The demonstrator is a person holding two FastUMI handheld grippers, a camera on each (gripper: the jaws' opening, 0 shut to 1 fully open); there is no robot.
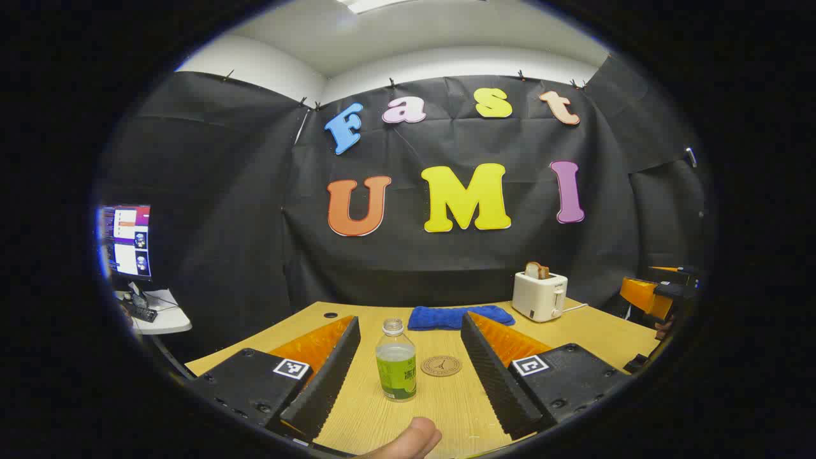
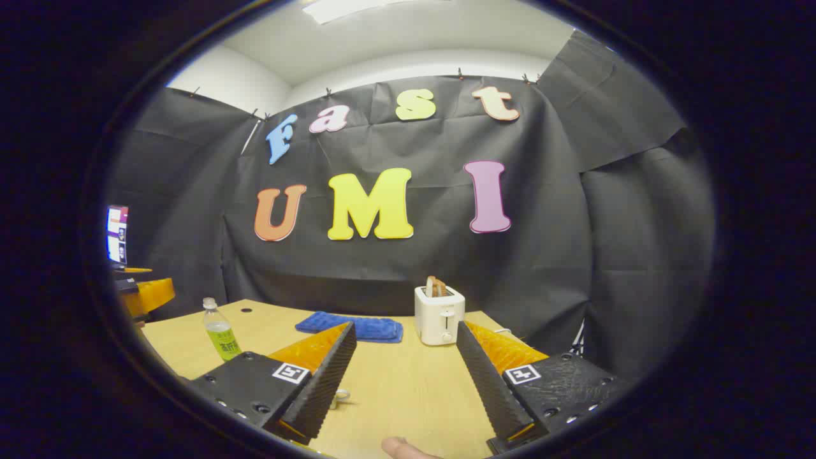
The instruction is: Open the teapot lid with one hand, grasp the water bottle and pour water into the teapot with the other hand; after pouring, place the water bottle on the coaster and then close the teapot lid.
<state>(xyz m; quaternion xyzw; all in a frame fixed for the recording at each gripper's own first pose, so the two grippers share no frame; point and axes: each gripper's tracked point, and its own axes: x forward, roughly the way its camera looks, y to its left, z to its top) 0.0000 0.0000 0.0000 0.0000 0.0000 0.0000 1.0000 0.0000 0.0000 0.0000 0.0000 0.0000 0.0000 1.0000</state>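
In the left gripper view a clear water bottle (image 1: 396, 360) with a green label and no cap stands upright on the wooden table (image 1: 599, 335). It appears in the gap between the spread fingers of my left gripper (image 1: 409, 319), which is open and not touching it. A round brown coaster (image 1: 441, 365) lies just right of the bottle. My right gripper (image 2: 405, 325) is open over bare table with nothing between its fingers. From there the bottle (image 2: 220, 331) stands far left. A small pale ring-shaped part (image 2: 338, 396) peeks out beside its left finger; I cannot tell what it is.
A folded blue cloth (image 1: 460, 317) and a white toaster (image 1: 539, 295) with bread in it sit at the table's back. The other gripper (image 1: 653, 294) hovers at the far right edge. A monitor (image 1: 125, 241) stands on a side desk at left. A fingertip (image 1: 408, 441) shows at the bottom.
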